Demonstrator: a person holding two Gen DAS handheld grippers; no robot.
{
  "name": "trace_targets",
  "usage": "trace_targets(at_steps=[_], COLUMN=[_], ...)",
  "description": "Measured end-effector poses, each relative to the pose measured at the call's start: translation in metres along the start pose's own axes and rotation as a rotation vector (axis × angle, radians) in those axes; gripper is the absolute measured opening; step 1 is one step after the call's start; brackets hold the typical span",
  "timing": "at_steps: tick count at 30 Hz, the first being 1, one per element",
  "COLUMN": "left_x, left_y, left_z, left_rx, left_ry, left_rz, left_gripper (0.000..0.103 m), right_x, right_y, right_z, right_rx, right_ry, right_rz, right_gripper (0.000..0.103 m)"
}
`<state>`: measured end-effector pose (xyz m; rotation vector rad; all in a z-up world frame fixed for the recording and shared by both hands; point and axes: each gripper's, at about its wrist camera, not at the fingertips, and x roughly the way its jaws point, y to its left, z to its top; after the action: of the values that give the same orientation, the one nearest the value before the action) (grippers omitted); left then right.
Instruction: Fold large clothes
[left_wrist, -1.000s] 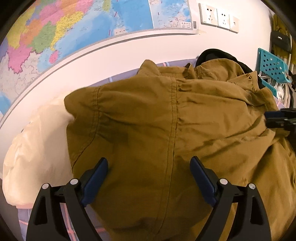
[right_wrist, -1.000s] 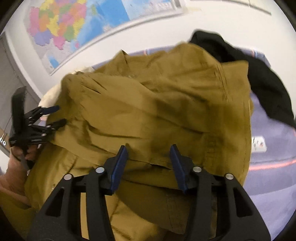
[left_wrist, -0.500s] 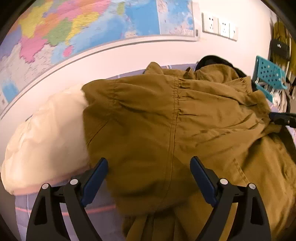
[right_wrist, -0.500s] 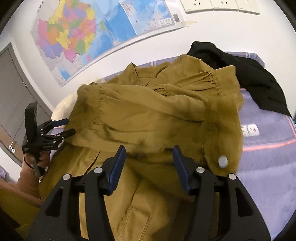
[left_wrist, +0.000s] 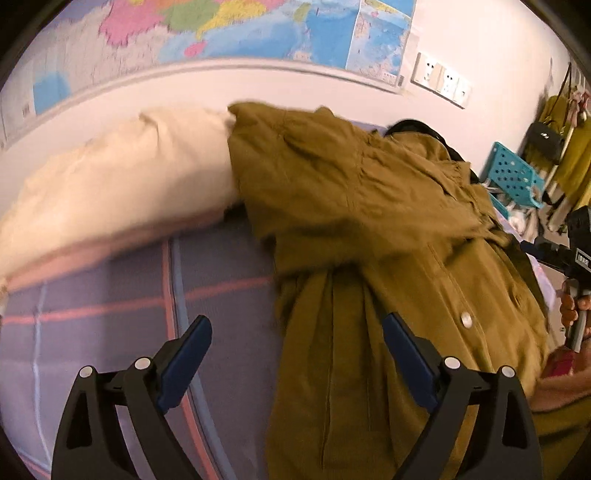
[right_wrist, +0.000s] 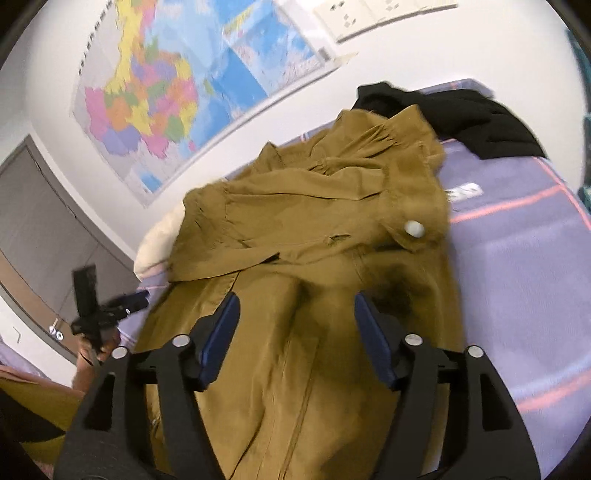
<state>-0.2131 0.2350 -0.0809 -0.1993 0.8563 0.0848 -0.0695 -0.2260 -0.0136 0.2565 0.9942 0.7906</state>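
— What is around you?

— I see a bed with a purple blanket (left_wrist: 110, 295) with pink stripes, a white wall with a coloured map (right_wrist: 166, 92), and a cream pillow (left_wrist: 118, 184) near the wall.

— Where is the jacket?

— The mustard jacket (right_wrist: 314, 229) lies on the blanket, its sleeves folded across the body. One sleeve edge touches the pillow. A black garment (right_wrist: 454, 118) lies behind the collar.

— And my right gripper?

— The right gripper (right_wrist: 295, 328) hangs over the lower part of the jacket. Its jaws have just been opening and stand wide; the cloth is below them, not pinched.

— The left one?

— The left gripper (left_wrist: 295, 354) is wide open too. One finger is over the blanket, the other over the jacket's edge; it holds nothing.

— What is unclear?

— The jacket's hem is cut off by the lower edge. The pictures are blurred, so small details I cannot read.
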Motion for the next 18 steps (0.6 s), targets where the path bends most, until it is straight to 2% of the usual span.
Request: trace_targets(at_steps=[1, 5, 8, 12, 15, 17, 18], left_x=[0.001, 0.006, 0.008, 0.004, 0.001, -0.002, -0.003], left_y=[0.001, 0.002, 0.001, -0.002, -0.003, -0.005, -0.005], left_z=[-0.005, -0.026, -0.037, -0.043, -0.047, -0.05, -0.052], left_rx=[0.001, -0.018, -0.021, -0.018, -0.027, -0.024, -0.028], left_ry=[0.014, 0.075, 0.1, 0.1, 0.112, 0.123, 0.13], left_rz=[-0.008, -0.052, -0.096, -0.124, -0.179, -0.221, -0.253], left_gripper=[0.091, 0.091, 0.091, 0.092, 0.093, 0.093, 0.093], right_x=[-0.01, -0.049, -0.064, -0.064, -0.057, -0.052, -0.049], right_y=[-0.001, -0.015, -0.025, -0.029, -0.029, -0.023, -0.02], right_z=[-0.006, -0.033, -0.052, -0.071, -0.083, -0.088, -0.089], right_rx=[0.007, 0.067, 0.116, 0.129, 0.147, 0.115, 0.108], right_ry=[-0.014, -0.059, -0.048, -0.006, 0.024, 0.02, 0.032], right_rz=[-0.012, -0.059, -0.075, -0.085, -0.077, -0.076, -0.048], right_gripper=[0.073, 0.077, 0.079, 0.079, 0.081, 0.082, 0.08])
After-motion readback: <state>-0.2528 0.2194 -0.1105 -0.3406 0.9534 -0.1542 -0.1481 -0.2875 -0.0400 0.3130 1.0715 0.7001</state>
